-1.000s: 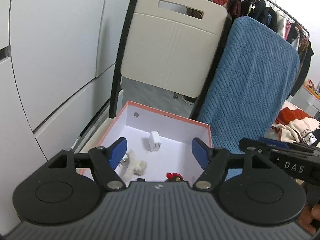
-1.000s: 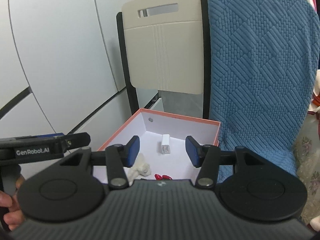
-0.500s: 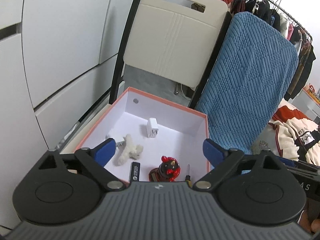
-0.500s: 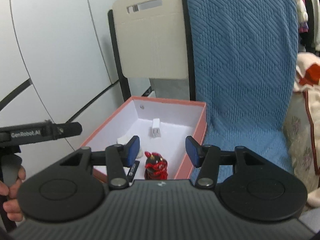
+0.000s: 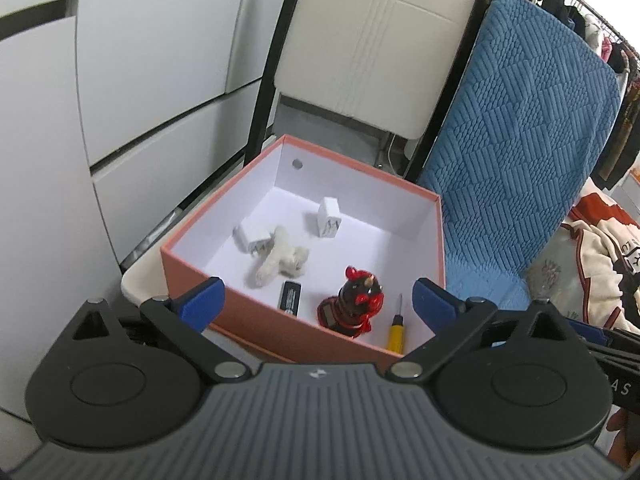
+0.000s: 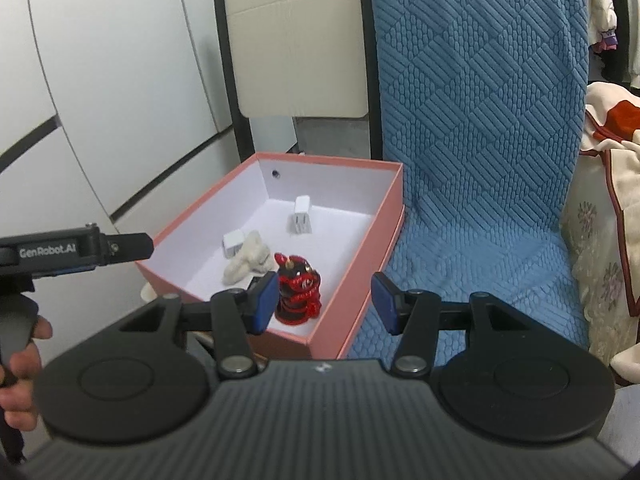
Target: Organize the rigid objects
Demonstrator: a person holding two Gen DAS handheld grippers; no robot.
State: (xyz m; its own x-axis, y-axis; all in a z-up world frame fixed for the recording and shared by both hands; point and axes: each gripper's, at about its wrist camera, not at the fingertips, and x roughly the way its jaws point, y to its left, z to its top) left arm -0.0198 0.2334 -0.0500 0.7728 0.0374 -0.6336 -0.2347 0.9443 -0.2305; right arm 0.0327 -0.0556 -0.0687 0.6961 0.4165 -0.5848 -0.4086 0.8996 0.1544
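Plainly a matter of bearing and axis. Left gripper: jaws just opened out to full spread, nothing between the pads, nothing held. Right gripper: jaws partly open, likewise empty. Both angled down toward the open orange box, its near wall just beyond the pads.

Inside, toward the near right corner: red-and-black figurine, upright, ahead of the left gripper and slightly right of its midline. In the right wrist view, left of centre, close beside the left-hand pad and not between the pads.

Just right of the figurine and apart from it: yellow-handled screwdriver, flat on the floor, long axis running away from the gripper, shaft toward the far wall, handle by the near wall. Left of the figurine: small black stick, also lying lengthwise away.

Farther back: white fuzzy piece touching one white charger; second charger alone, near the middle.

Judged nearer and better lined up: the left. Likely next — down over the near wall, pads either side of figurine or screwdriver. For the screwdriver, closing line already across the shaft, so no wrist roll needed; right wall close by, though. For the right gripper, a shift leftward first.
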